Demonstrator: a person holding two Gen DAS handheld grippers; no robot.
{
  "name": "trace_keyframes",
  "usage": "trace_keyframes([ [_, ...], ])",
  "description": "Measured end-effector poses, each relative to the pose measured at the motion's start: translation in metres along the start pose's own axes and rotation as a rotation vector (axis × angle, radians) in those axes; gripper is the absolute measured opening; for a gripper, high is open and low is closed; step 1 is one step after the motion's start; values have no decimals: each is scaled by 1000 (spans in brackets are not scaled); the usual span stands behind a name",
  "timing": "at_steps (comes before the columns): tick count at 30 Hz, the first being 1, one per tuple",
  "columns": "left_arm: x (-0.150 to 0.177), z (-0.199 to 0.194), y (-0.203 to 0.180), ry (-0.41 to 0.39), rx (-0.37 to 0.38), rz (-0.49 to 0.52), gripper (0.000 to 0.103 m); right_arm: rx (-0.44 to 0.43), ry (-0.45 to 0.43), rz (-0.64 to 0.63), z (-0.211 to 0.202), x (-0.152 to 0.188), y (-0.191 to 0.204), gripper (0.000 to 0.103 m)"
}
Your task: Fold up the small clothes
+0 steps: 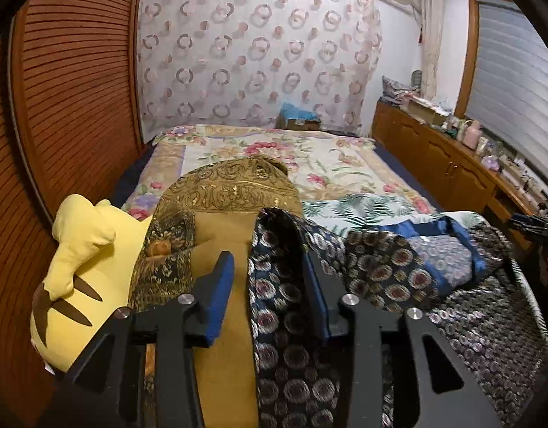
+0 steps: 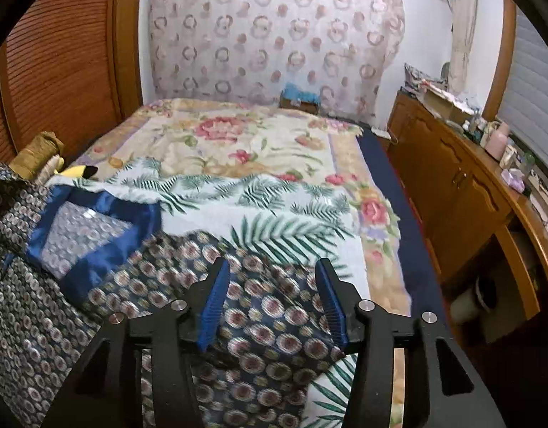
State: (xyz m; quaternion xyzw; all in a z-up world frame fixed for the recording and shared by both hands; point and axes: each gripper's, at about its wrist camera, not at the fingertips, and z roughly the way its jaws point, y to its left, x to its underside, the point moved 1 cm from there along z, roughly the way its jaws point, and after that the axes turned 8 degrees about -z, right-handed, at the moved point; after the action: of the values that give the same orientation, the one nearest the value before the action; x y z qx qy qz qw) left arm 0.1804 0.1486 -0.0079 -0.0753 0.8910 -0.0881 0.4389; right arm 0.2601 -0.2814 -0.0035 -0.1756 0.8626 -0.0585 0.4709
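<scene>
A dark navy garment [image 2: 259, 321] with round medallions and blue satin trim [image 2: 95, 260] lies rumpled on the near part of the bed. My right gripper [image 2: 274, 299] hovers just over it, open, and its blue pads [image 2: 215, 303] touch no cloth. In the left wrist view a raised fold of the same garment [image 1: 277, 249] stands between the jaws of my left gripper [image 1: 270, 285], leaning toward the right finger. The left pad [image 1: 220, 292] is well clear of the fold, so that gripper is open too.
A yellow plush toy [image 1: 81, 267] and a gold patterned cloth [image 1: 231, 189] lie at the left by the slatted wooden door [image 1: 70, 89]. A palm-leaf blanket [image 2: 274, 207] covers the floral bedspread [image 2: 238, 135]. A cluttered wooden cabinet [image 2: 452, 185] runs along the right.
</scene>
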Motion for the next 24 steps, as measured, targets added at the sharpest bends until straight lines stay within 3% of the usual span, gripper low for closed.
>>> trace_keyframes([
  [1,1,-4,-1,-3,9,0,55,-10,-14,-4,-3,-2,8,52],
  [3,3,-11,-5,-14,27,7,76,-40,-30,-17,-3,-4,19,53],
  [13,9,-34,-37,-45,75,72,78,-209,60,-9,51,-27,79,53],
  [20,10,-19,-64,-14,102,112,78,-207,145,1,90,-36,84,53],
  [22,11,-13,-73,-5,106,128,78,-211,143,-4,91,-39,81,46],
  [24,11,-6,-81,8,113,141,78,-209,131,-16,89,-39,80,24],
])
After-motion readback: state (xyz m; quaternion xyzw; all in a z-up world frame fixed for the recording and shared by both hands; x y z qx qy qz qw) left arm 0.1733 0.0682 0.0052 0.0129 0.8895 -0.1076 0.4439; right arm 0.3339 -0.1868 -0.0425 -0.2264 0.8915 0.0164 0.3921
